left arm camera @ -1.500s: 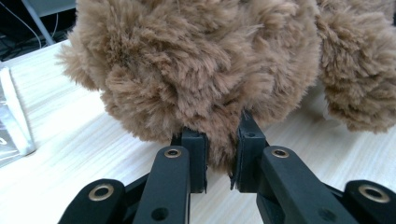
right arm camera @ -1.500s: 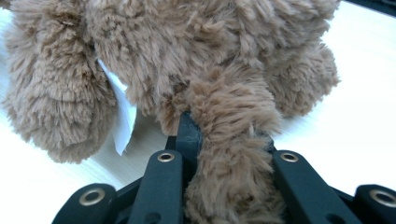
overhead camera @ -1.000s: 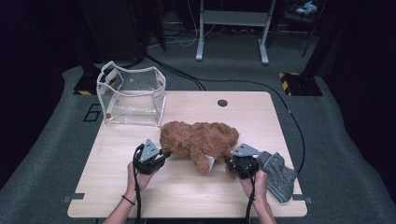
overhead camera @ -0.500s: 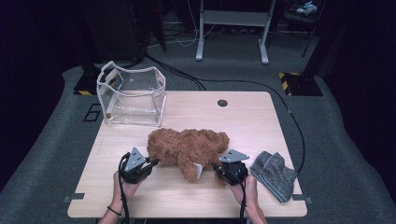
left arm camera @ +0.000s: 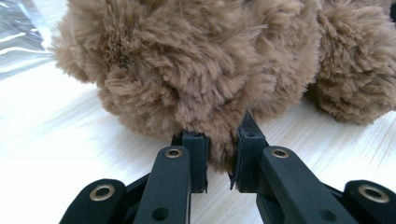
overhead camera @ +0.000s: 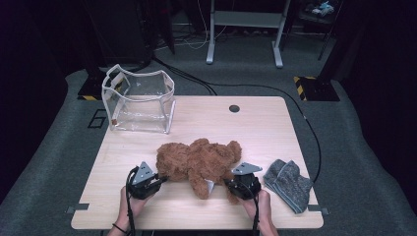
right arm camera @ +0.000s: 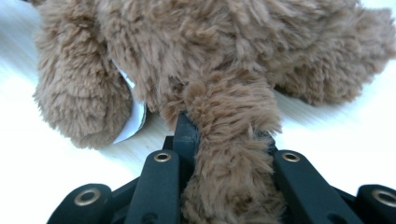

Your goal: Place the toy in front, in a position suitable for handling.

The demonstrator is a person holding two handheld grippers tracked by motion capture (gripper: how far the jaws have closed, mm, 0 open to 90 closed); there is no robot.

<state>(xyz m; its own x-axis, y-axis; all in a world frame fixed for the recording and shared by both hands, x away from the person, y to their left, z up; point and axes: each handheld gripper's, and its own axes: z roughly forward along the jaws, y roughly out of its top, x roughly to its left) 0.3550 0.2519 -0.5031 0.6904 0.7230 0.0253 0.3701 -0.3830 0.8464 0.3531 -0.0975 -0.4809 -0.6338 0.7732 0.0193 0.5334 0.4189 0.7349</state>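
Lying near the front edge of the pale wooden bench point(overhead camera: 275, 128), the shaggy brown plush bear point(overhead camera: 199, 162) is clamped by both black claws: left claw point(left arm camera: 219, 156) pinching fur, right claw point(right arm camera: 229, 140) gripping a limb.

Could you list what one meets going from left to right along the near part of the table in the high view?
left gripper → brown teddy bear → right gripper → grey knitted cloth. Each gripper is shut on a part of the bear.
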